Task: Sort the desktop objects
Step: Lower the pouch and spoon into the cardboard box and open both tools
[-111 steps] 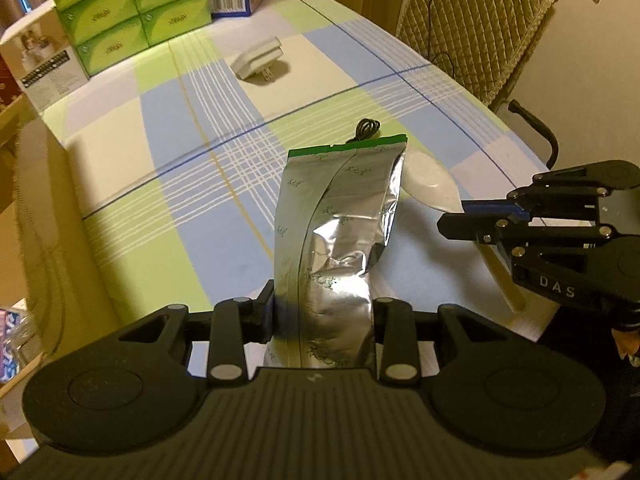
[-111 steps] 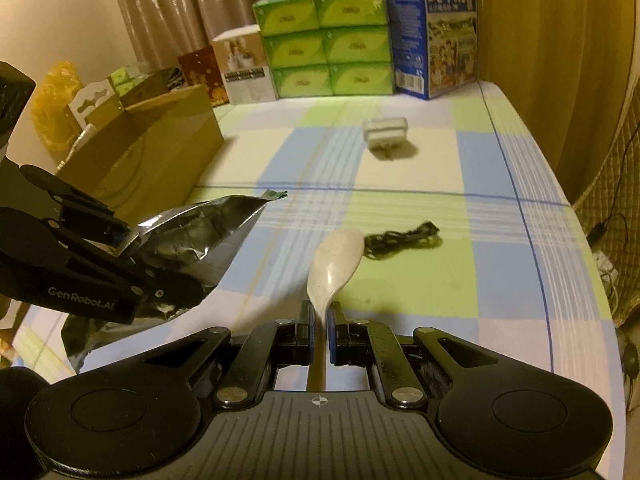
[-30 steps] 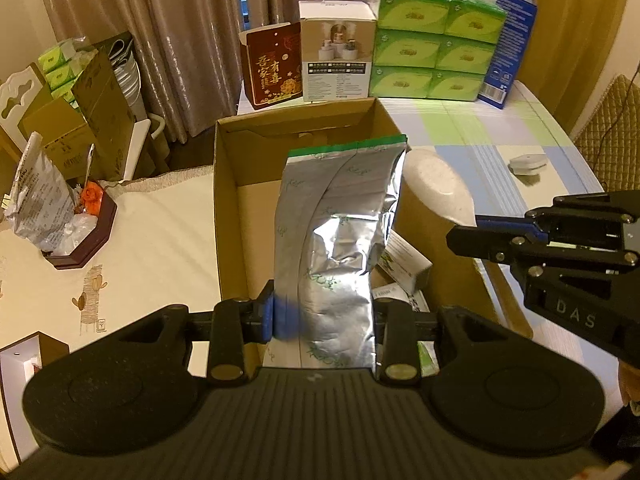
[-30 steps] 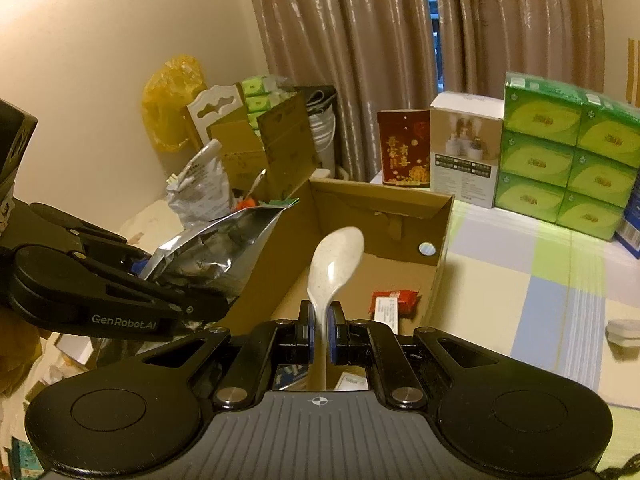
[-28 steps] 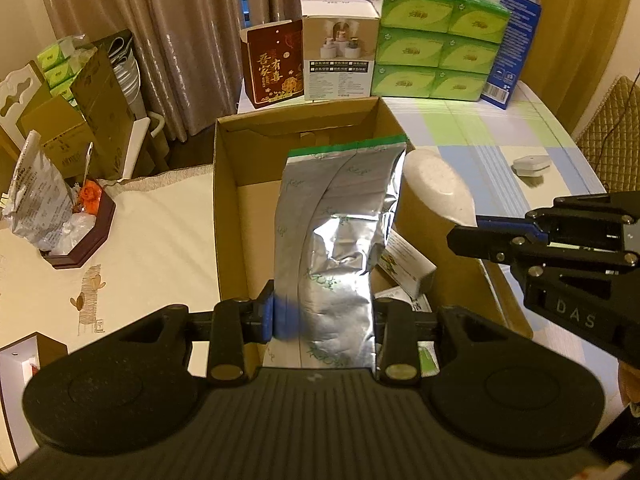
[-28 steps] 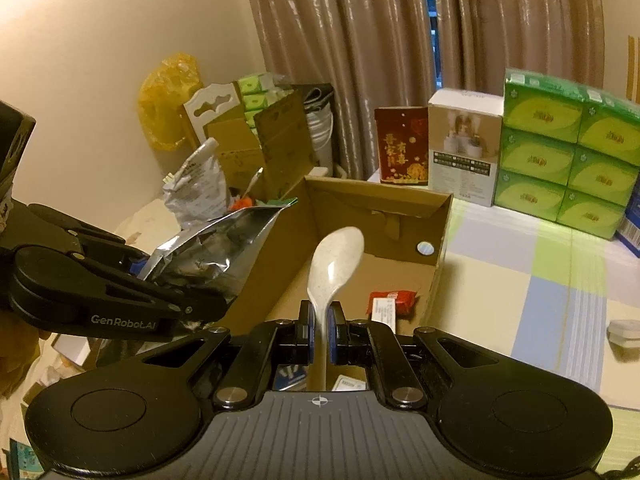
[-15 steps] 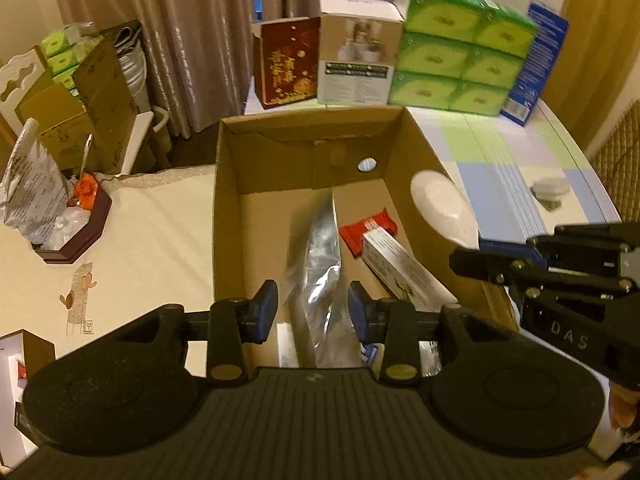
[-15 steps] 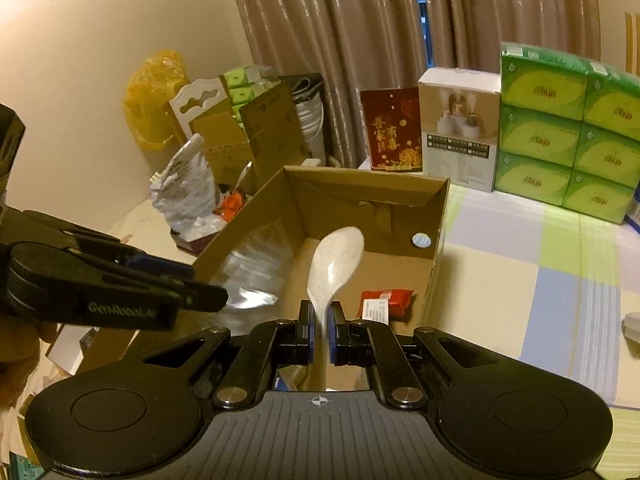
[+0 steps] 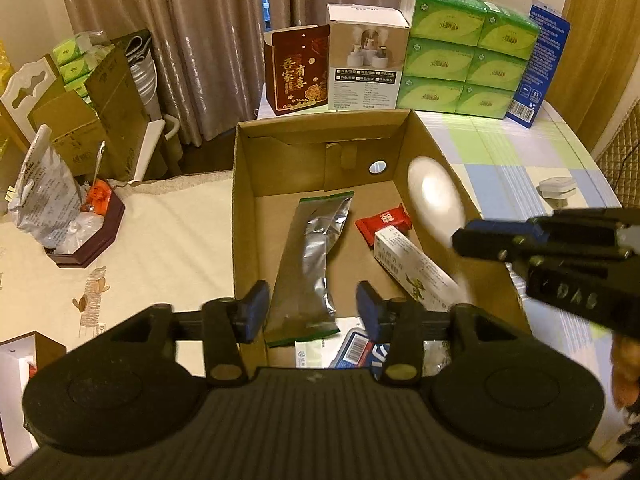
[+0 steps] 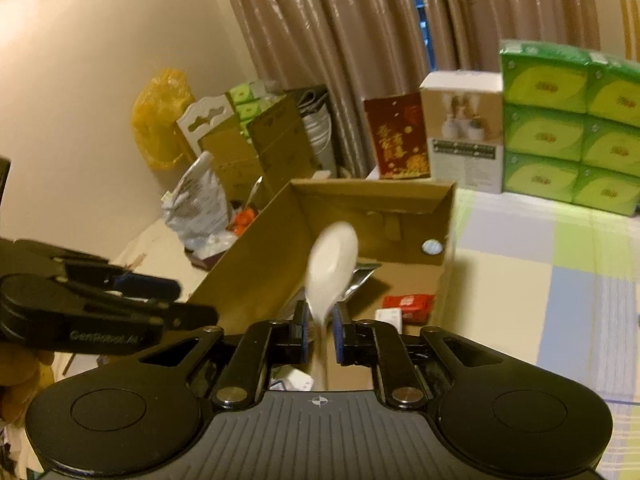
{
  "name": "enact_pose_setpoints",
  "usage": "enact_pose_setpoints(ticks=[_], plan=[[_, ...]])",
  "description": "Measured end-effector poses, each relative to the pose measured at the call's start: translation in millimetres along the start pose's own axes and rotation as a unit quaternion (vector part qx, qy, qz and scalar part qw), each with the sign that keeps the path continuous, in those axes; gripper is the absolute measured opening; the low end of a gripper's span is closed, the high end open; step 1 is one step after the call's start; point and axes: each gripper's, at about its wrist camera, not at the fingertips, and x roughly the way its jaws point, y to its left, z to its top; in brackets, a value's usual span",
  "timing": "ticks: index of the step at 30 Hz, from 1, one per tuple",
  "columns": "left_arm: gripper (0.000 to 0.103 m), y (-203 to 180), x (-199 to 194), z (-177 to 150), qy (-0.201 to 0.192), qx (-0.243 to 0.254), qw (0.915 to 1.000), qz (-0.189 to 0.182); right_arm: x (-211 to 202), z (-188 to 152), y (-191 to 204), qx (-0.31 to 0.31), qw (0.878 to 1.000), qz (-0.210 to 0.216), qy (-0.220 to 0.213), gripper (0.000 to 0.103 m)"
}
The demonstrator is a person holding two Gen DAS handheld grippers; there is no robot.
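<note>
Dropped from the left gripper [image 9: 308, 310], the silver foil pouch [image 9: 311, 264] now lies flat on the floor of the cardboard box [image 9: 240, 208], with the gripper's fingers spread and empty above it. At the pouch's 3 o'clock lie a red packet [image 9: 384, 220] and a white carton [image 9: 416, 268]. The right gripper [image 10: 319, 330] pinches a blurred white spoon [image 10: 332, 264] over the box.

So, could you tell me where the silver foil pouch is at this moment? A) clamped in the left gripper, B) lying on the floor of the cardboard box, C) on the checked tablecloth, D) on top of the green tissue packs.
B: the silver foil pouch lies flat on the floor of the cardboard box, and the left gripper stands open above it.
</note>
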Motion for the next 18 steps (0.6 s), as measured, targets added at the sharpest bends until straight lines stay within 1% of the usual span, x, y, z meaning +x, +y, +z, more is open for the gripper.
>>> enact_pose_setpoints(ticks=[1, 3, 6, 7, 8, 11, 14, 15, 16, 18], plan=[[0.051, -0.8, -2.1, -2.4, -0.002, 0.000, 1.0000, 0.000, -2.6, 0.0, -1.3, -0.001, 1.000, 0.000, -0.002, 0.029], [0.052, -1.6, -5.5, -5.6, -0.003, -0.003, 1.0000, -0.001, -7.8, 0.3, -4.3, 0.000, 1.000, -0.005, -0.005, 0.046], [0.053, -4.2, -11.4, -11.7, -0.004, -0.006, 1.0000, -0.003, -18.1, 0.0, -7.8, 0.003, 1.000, -0.009, -0.011, 0.047], [0.055, -5.7, -14.0, -14.2, -0.005, -0.007, 1.0000, -0.003, -21.6, -0.7, -8.7, 0.003, 1.000, -0.011, -0.012, 0.047], [0.060, -7.1, -16.4, -16.4, -0.005, -0.007, 1.0000, -0.003, -25.9, -1.6, -9.7, 0.003, 1.000, -0.012, -0.014, 0.047], [0.066, -10.5, -24.2, -22.6, -0.009, -0.012, 0.9999, -0.003, -37.9, -5.8, -13.3, 0.004, 1.000, -0.017, -0.016, 0.048], [0.071, -18.1, -33.3, -29.6, -0.014, -0.015, 0.9998, -0.002, -52.2, -13.7, -16.9, 0.007, 1.000, -0.022, -0.018, 0.053], [0.076, -21.4, -36.2, -31.8, -0.015, -0.016, 0.9998, -0.002, -56.9, -16.1, -18.1, 0.008, 1.000, -0.024, -0.018, 0.055], [0.084, -25.2, -39.7, -34.3, -0.018, -0.017, 0.9997, -0.001, -61.6, -19.1, -19.3, 0.009, 0.999, -0.026, -0.018, 0.058], [0.085, -33.9, -46.3, -39.2, -0.024, -0.015, 0.9996, -0.001, -71.8, -26.3, -23.0, 0.012, 0.999, -0.029, -0.018, 0.063]])
